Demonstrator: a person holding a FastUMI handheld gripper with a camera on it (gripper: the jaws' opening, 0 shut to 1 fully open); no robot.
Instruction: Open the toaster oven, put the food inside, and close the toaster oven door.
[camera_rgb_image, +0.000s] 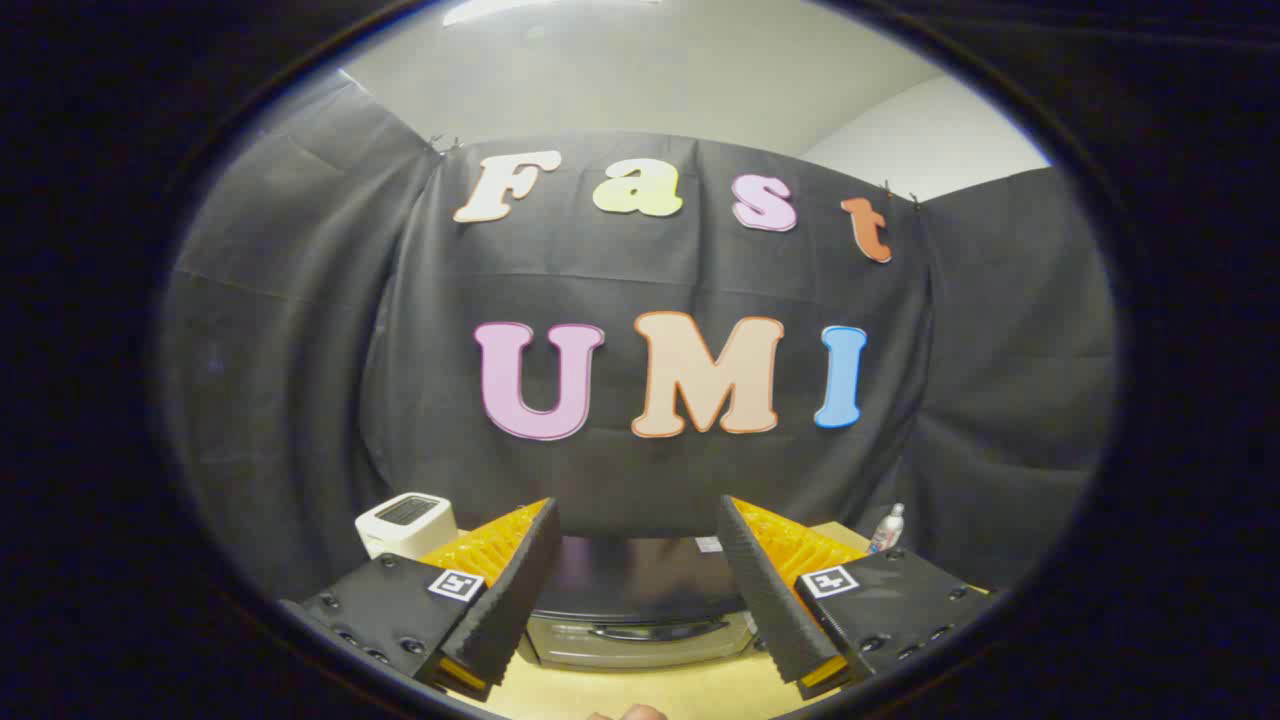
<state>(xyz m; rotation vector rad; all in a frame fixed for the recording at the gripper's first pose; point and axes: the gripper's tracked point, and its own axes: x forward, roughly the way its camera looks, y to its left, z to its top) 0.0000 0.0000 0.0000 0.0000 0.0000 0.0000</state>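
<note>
I have the gripper (637, 590) held with its fingers spread wide and nothing between them; the toaster oven (640, 625) sits at twelve o'clock just ahead of the fingers, seen from above, its door shut and the handle (655, 631) facing me. I judge the opening step not yet begun. The risk I see is coming down too steep; the fingers could skid off the slim handle or shove the whole oven back along the table (650, 690). I cannot see inside the oven through its dark top. A small white appliance (405, 523) stands at ten o'clock; a little bottle (887, 527) at two o'clock; I cannot pick out the food.
</note>
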